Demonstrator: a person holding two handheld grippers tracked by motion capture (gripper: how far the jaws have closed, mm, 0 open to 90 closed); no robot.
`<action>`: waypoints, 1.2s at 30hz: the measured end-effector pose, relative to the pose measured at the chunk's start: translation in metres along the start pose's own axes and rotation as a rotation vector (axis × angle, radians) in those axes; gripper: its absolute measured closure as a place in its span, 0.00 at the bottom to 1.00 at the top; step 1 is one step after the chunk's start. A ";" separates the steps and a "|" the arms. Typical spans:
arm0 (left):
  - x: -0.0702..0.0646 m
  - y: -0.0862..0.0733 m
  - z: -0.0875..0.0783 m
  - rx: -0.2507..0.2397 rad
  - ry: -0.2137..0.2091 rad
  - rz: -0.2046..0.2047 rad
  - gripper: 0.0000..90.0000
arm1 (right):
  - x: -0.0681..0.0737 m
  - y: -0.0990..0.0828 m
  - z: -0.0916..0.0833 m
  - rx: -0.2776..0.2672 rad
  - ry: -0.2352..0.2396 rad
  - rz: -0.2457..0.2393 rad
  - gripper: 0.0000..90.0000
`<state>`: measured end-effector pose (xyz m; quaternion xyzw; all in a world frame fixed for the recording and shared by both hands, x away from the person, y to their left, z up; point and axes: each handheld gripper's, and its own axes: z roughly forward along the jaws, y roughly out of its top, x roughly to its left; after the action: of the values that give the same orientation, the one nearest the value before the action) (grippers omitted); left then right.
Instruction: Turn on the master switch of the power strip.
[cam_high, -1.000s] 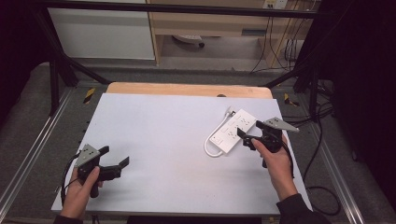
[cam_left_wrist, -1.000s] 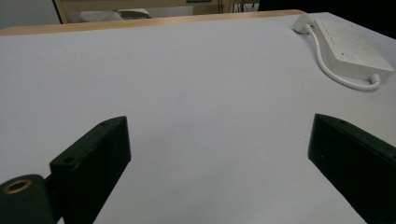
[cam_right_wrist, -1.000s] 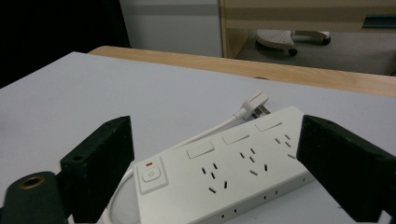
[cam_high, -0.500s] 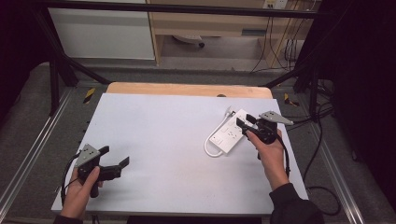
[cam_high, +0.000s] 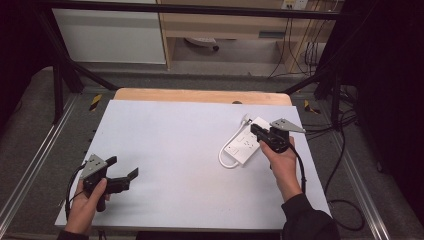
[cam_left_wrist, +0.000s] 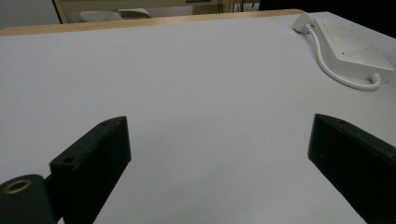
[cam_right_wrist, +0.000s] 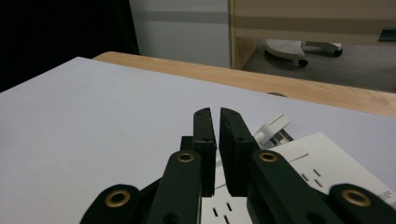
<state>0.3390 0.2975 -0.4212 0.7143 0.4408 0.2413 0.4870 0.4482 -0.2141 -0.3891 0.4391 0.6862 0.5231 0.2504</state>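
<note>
Right gripper (cam_high: 256, 131), fingers just closed on nothing, hovers over the white power strip (cam_high: 246, 146) near the bench's (cam_high: 170, 135) right edge; left gripper (cam_high: 124, 169), fingers open, has bare bench ahead.

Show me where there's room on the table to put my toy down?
The middle of the table is bare, from the left gripper across to the power strip, and back to the wooden edge. It gets crowded at the right, where the right gripper sits over the strip and its cord.
</note>
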 end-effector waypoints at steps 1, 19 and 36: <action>0.000 0.000 0.000 0.000 0.000 0.000 0.06 | 0.001 0.000 0.001 0.002 0.005 -0.001 0.97; 0.001 0.000 0.000 -0.002 0.003 0.002 0.06 | 0.012 -0.006 0.019 0.039 0.026 -0.024 1.00; 0.001 0.000 -0.001 -0.003 0.004 0.001 0.06 | 0.019 -0.015 0.033 0.077 0.040 -0.015 1.00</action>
<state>0.3389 0.2985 -0.4208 0.7134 0.4410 0.2435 0.4871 0.4597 -0.1822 -0.4117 0.4326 0.7140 0.5031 0.2234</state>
